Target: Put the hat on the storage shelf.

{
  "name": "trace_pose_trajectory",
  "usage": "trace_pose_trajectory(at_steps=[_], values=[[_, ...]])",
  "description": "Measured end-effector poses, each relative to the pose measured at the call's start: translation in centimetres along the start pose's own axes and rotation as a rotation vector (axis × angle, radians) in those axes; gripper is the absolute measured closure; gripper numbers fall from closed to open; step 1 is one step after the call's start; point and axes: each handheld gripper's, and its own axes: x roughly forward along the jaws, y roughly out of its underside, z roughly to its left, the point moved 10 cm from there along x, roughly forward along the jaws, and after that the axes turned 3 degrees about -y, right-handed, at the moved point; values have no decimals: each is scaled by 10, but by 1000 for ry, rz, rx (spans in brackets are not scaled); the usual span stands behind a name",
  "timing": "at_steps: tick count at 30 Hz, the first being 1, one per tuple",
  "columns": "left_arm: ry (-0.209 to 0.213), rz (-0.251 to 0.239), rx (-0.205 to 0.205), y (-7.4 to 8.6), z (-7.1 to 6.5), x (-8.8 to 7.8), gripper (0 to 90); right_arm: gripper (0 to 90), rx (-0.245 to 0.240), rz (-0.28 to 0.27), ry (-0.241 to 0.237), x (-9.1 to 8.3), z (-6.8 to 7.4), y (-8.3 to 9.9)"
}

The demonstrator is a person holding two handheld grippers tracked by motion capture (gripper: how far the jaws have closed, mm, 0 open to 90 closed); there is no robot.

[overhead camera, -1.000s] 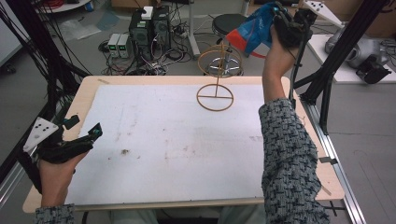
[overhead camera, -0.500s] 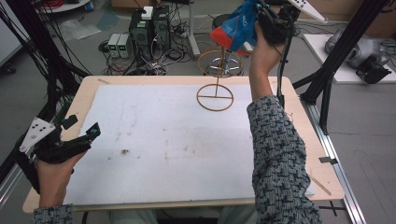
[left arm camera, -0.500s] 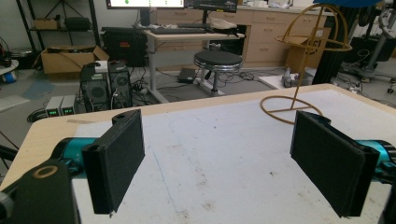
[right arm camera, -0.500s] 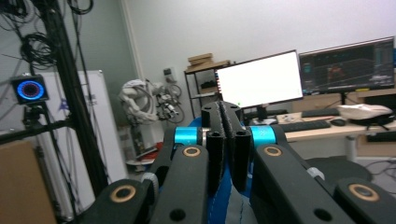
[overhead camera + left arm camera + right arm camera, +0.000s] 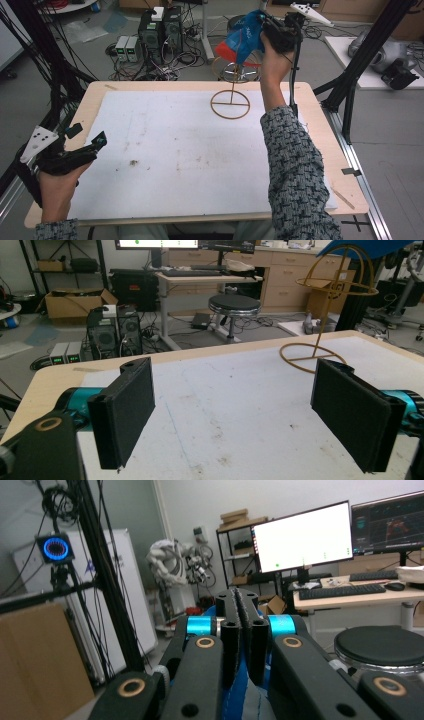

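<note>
Table [image 5: 125, 90] edges are framing the scene, pale wood showing as a border around the white mat [image 5: 190, 160] that is covering most of the top. At the near left corner, the left gripper [image 5: 87, 145] is hovering over the wood border at the mat's left edge, held in the person's left hand [image 5: 55, 187]; its jaws are standing wide apart with nothing between them, and in the left gripper view its two black pads [image 5: 127, 410] are bracketing a broad stretch of bare mat. From there toward the middle, the mat is lying open, marked by faint smudges and a small dark speck [image 5: 133, 162], giving wide free room across the centre and the near edge.

Farther right, near the far edge, the wire stand [image 5: 230, 102] is resting its ring base on the mat, its thin stem rising to a domed top hoop [image 5: 335, 282]. Above and behind that hoop, past the table's far edge, the right gripper [image 5: 260, 27] is holding a blue and red cap [image 5: 242, 40] aloft, jaws closed tight on the blue fabric [image 5: 240, 690]. The patterned sleeve [image 5: 295, 170] is stretching along the right side of the mat.
</note>
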Motion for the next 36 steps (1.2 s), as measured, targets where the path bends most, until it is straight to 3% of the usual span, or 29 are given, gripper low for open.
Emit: trace_pose_trajectory(at_steps=[4,8,18,20,36], values=[[1,-2,3,-1,0,-1,179,887,-30,60,-6,6,6,12],[3,-7,3,-2,-1,-1,179,887,-23,108,3,11,5,23],[4,-7,1,-2,-1,-1,179,887,-11,162,23,12,-7,47],[4,-6,1,-2,-1,0,179,887,-26,177,25,13,-9,54],[1,-6,-6,-1,1,-1,179,887,-59,261,26,26,-5,92]])
